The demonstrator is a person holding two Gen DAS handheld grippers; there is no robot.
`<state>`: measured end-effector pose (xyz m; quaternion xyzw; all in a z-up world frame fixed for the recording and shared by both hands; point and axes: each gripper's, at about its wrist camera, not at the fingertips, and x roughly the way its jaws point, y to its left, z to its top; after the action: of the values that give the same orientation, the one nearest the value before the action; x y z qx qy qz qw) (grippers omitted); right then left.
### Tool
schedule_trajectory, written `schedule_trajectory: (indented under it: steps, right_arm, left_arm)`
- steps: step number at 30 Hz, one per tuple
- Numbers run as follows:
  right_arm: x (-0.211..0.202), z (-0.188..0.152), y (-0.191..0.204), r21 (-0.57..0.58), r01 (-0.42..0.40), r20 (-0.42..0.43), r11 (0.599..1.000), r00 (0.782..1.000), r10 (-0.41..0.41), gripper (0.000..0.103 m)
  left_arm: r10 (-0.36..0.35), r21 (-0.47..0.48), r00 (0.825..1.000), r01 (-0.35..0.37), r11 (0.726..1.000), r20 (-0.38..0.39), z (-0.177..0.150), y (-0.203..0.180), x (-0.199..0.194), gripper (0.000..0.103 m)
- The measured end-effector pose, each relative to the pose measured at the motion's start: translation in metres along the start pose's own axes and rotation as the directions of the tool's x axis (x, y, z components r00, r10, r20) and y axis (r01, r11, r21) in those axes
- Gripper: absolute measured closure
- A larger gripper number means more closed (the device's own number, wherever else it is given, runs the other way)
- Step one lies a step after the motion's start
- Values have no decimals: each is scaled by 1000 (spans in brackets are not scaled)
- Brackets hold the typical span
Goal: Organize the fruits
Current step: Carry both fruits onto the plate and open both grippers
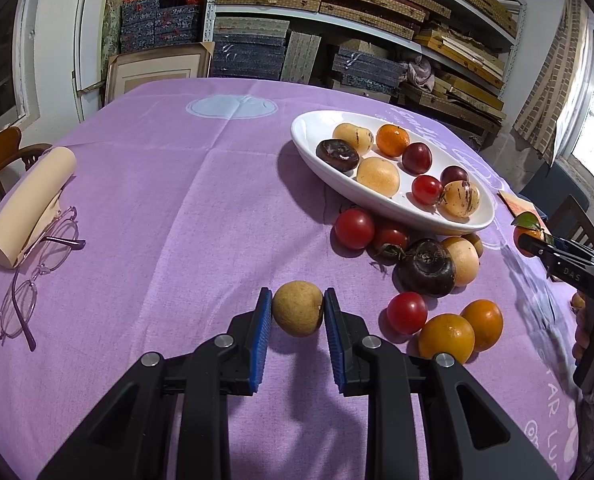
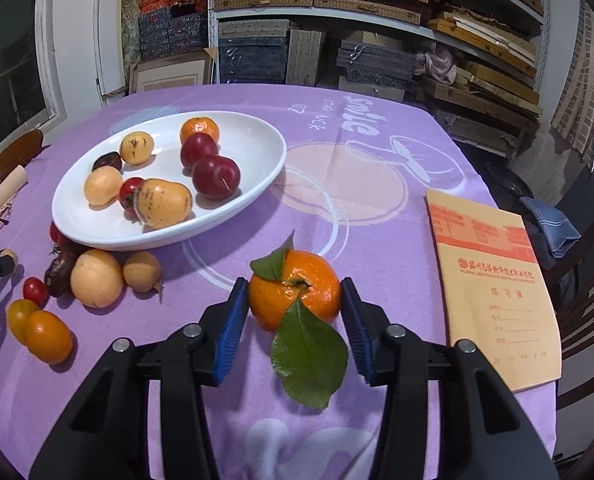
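Observation:
My left gripper (image 1: 297, 309) is shut on a small tan round fruit (image 1: 297, 308) that sits on the purple cloth. My right gripper (image 2: 294, 292) has its blue pads against both sides of a leafy mandarin (image 2: 295, 288) on the cloth. A white oval plate (image 1: 309, 136) (image 2: 257, 164) holds several fruits: plums, a mandarin, tan fruits, a tomato. Loose fruits lie beside the plate: tomatoes (image 1: 353, 228), a dark purple fruit (image 1: 425, 267), orange fruits (image 1: 447, 338), tan fruits (image 2: 96, 278).
Glasses (image 1: 37, 268) and a beige roll (image 1: 29, 208) lie at the left of the table. An orange notebook (image 2: 493, 280) lies at the right. Shelves stacked with boxes stand behind. Wooden chairs stand at both sides.

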<state>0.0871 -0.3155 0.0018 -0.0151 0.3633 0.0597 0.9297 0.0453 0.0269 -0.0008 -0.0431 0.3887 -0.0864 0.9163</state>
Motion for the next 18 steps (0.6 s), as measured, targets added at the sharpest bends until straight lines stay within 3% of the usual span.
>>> schedule_trajectory:
  steps: [8, 14, 18]
  right_arm:
    - [-38, 10, 20, 54, -109, 85, 993, 991, 104, 57]
    - [-31, 50, 35, 28, -124, 89, 992, 989, 121, 57]
    - [-13, 78, 47, 1, -129, 73, 992, 989, 128, 57]
  left_arm:
    - [-40, -22, 999, 40, 999, -10, 22, -4, -1, 77]
    - [-31, 28, 999, 31, 999, 6, 68, -28, 13, 77]
    - [-74, 49, 997, 74, 996, -5, 95, -54, 28, 77]
